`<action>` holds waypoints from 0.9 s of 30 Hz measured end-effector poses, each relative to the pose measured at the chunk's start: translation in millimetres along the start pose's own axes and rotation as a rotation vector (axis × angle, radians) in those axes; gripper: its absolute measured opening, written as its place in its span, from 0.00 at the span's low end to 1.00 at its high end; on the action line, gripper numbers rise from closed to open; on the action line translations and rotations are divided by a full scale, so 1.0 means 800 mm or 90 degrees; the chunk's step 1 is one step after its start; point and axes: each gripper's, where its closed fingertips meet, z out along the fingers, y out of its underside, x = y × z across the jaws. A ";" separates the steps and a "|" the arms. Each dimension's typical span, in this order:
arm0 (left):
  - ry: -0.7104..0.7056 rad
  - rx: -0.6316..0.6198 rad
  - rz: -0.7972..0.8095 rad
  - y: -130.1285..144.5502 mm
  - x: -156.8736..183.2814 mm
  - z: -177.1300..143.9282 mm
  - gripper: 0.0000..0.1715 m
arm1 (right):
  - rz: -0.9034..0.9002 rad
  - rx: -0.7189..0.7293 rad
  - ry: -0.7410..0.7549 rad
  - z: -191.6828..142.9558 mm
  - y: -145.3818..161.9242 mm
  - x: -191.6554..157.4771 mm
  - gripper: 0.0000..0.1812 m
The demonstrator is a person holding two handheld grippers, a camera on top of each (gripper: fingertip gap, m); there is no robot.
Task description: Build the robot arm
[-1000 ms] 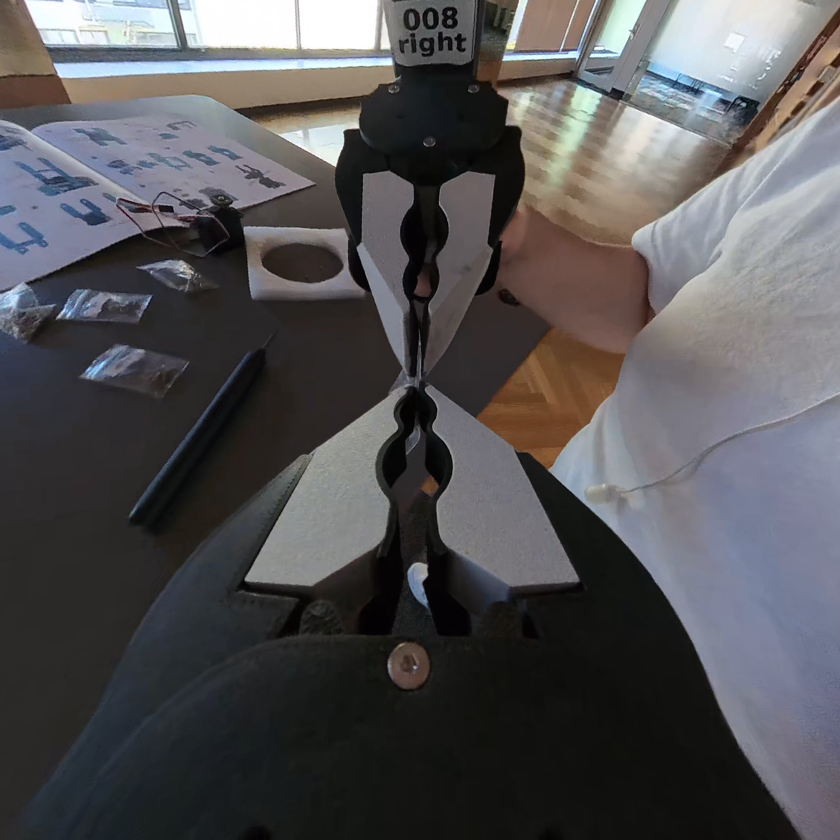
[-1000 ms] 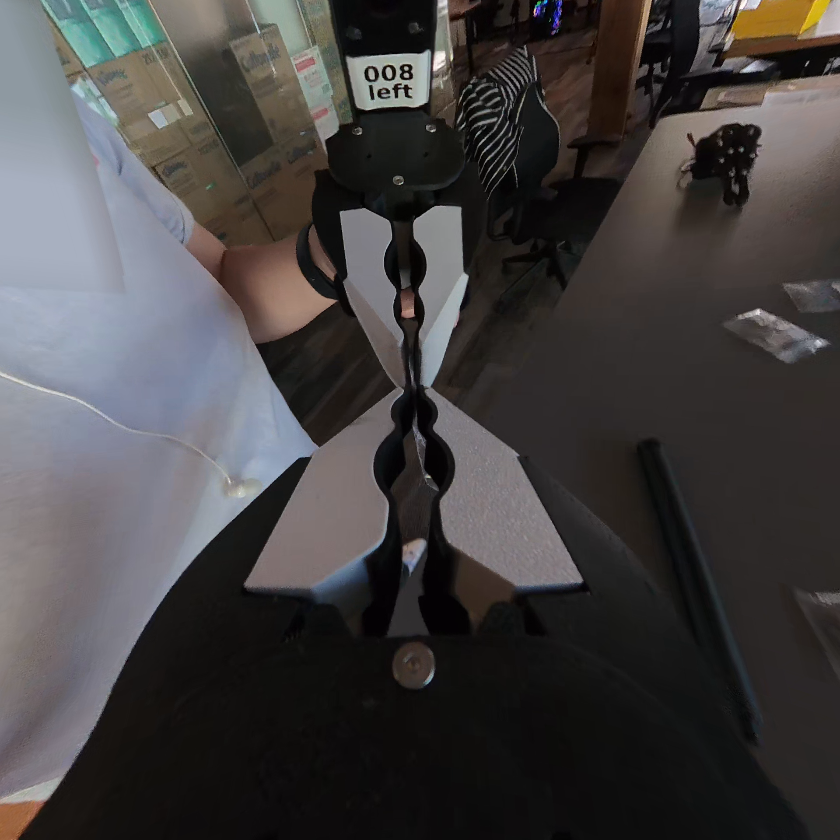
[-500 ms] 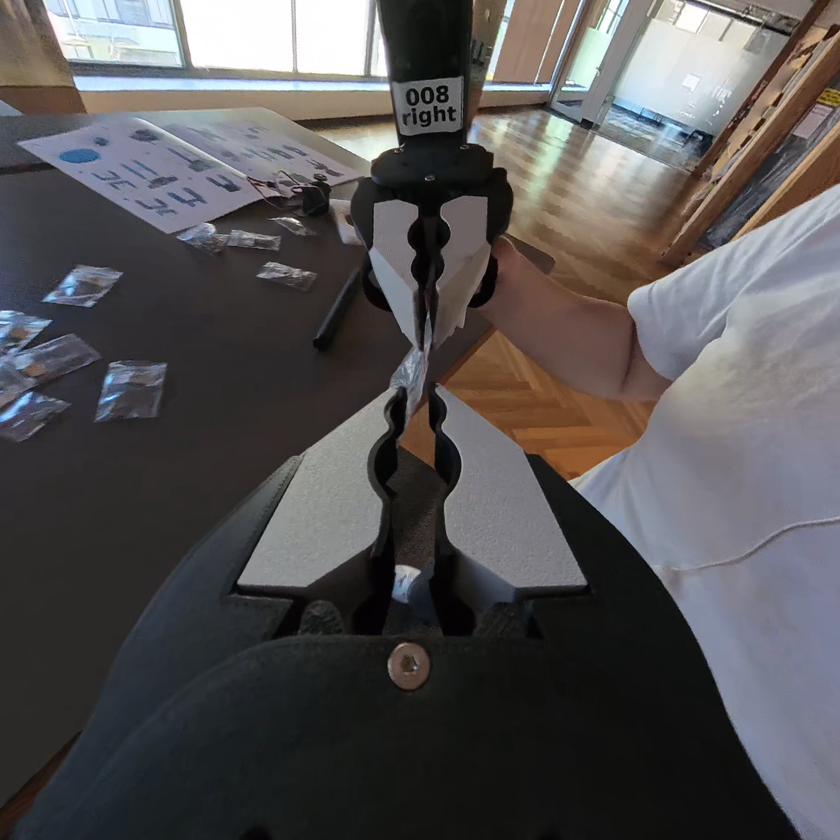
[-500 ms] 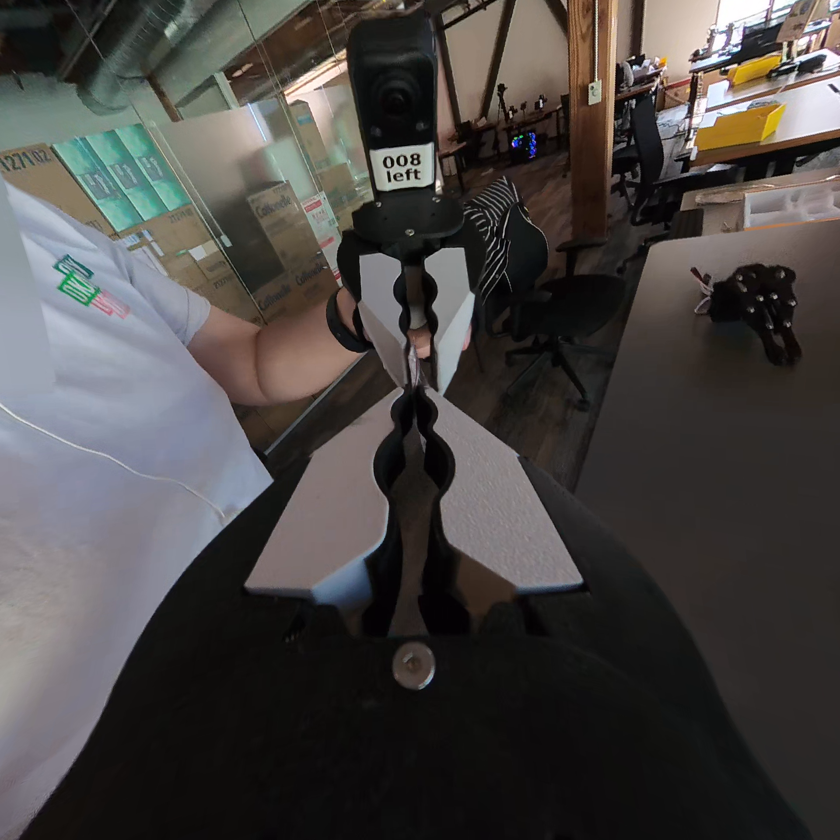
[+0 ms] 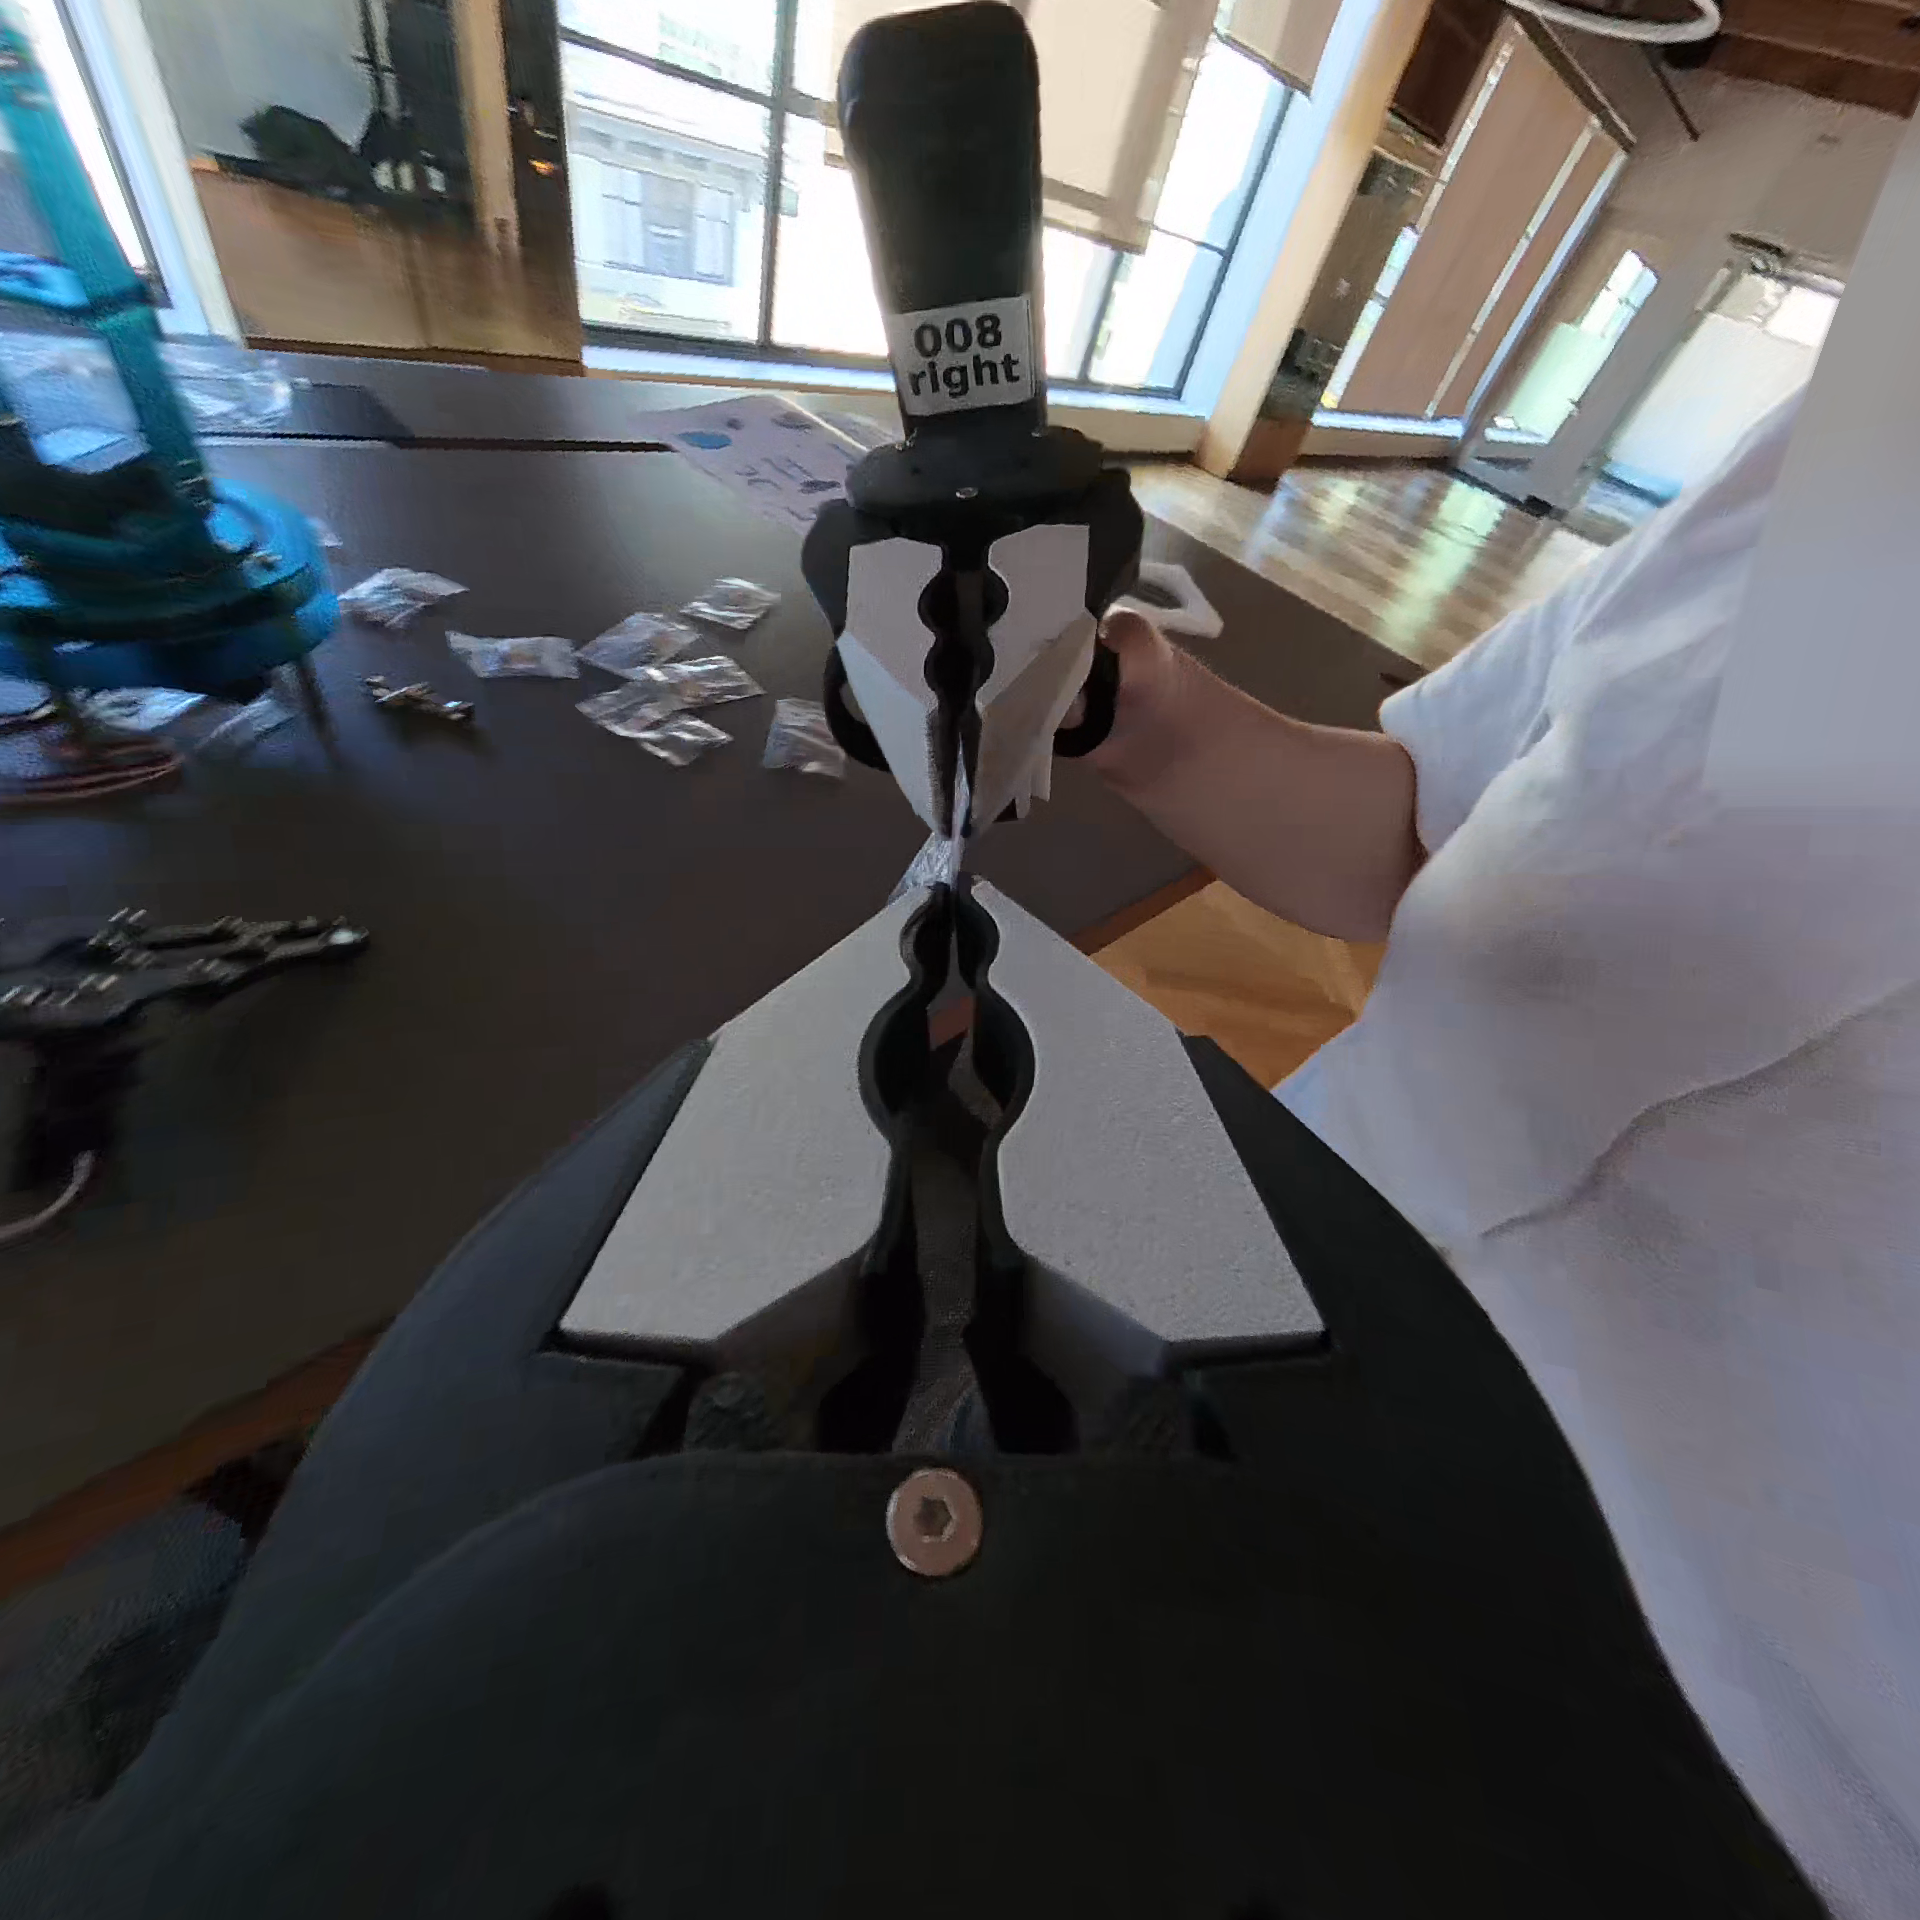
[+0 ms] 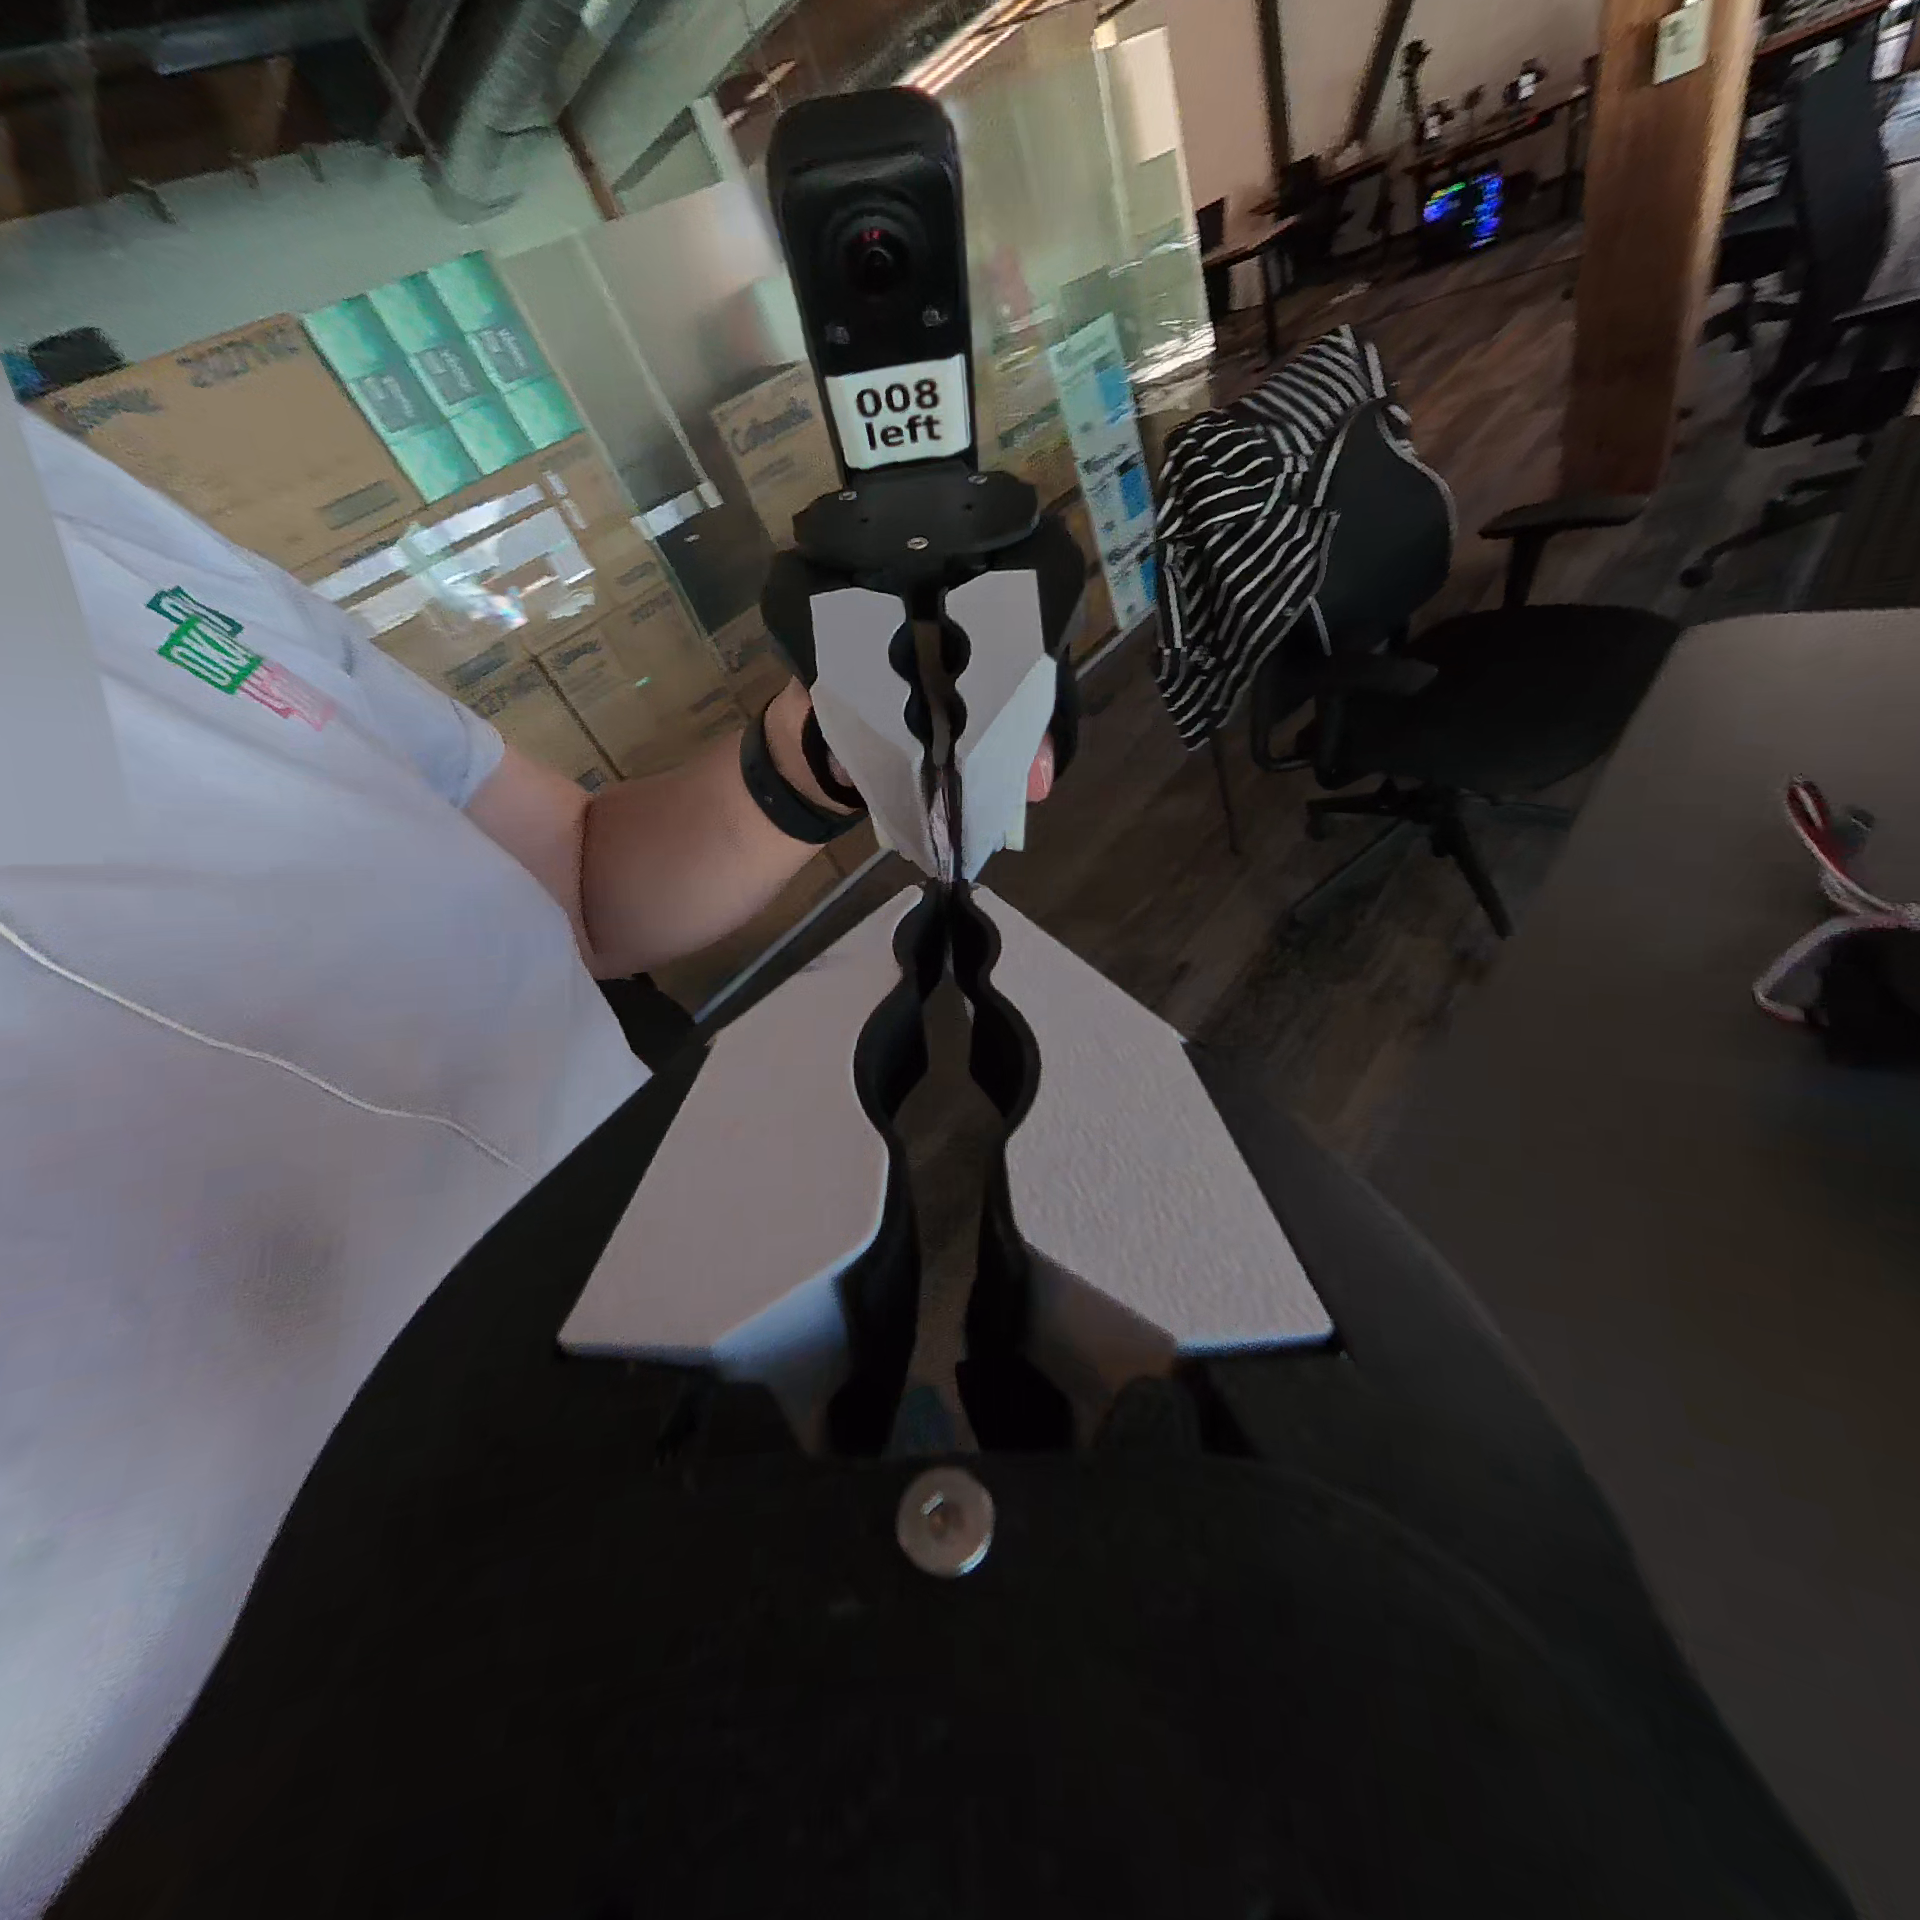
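Compared with half a second ago, both views have swung: the dark table (image 5: 520,914) now shows scattered clear packets (image 5: 665,675) at 10 o'clock. The left gripper (image 5: 951,896) and right gripper (image 6: 940,896) meet tip to tip, each clenched on a small clear bag (image 5: 940,857) stretched between them. Each gripper carries a white printed label under its camera.

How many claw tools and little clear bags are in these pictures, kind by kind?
Grippers: 2, the left gripper and the right gripper, tip to tip.
Pinched bag, gripped by both: 1.
Loose bags on the dark table: about 7; blurred ones farther left are not counted.
Total: about 10.
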 end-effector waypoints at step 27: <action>-0.160 0.076 -0.120 0.061 -0.293 -0.509 0.10 | 0.073 -0.023 -0.168 0.525 -0.119 0.257 0.00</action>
